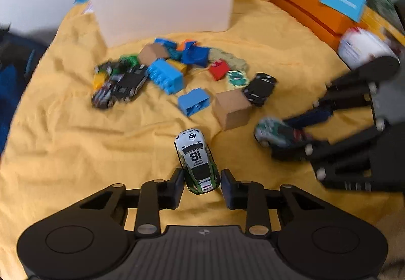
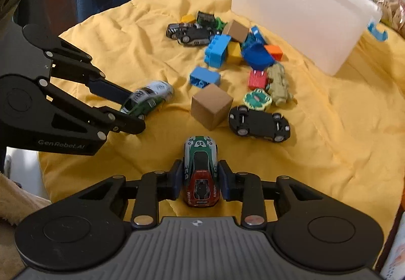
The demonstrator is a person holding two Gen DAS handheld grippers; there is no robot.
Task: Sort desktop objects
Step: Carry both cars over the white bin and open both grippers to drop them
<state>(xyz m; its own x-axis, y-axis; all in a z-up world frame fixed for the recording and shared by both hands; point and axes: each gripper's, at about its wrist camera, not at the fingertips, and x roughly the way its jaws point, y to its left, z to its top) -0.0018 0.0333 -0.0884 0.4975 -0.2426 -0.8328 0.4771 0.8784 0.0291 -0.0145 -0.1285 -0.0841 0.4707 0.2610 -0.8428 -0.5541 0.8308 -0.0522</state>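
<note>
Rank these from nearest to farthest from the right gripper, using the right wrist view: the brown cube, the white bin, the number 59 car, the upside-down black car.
1. number 59 car, between the right gripper fingers.
2. brown cube, just ahead, and upside-down black car, ahead to the right: too close to call.
3. white bin, far back right.

Left gripper straddles the white 81 car on yellow cloth.

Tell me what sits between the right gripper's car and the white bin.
In the right wrist view, from the 59 car toward the white bin: a brown cube, then scattered blocks.
</note>
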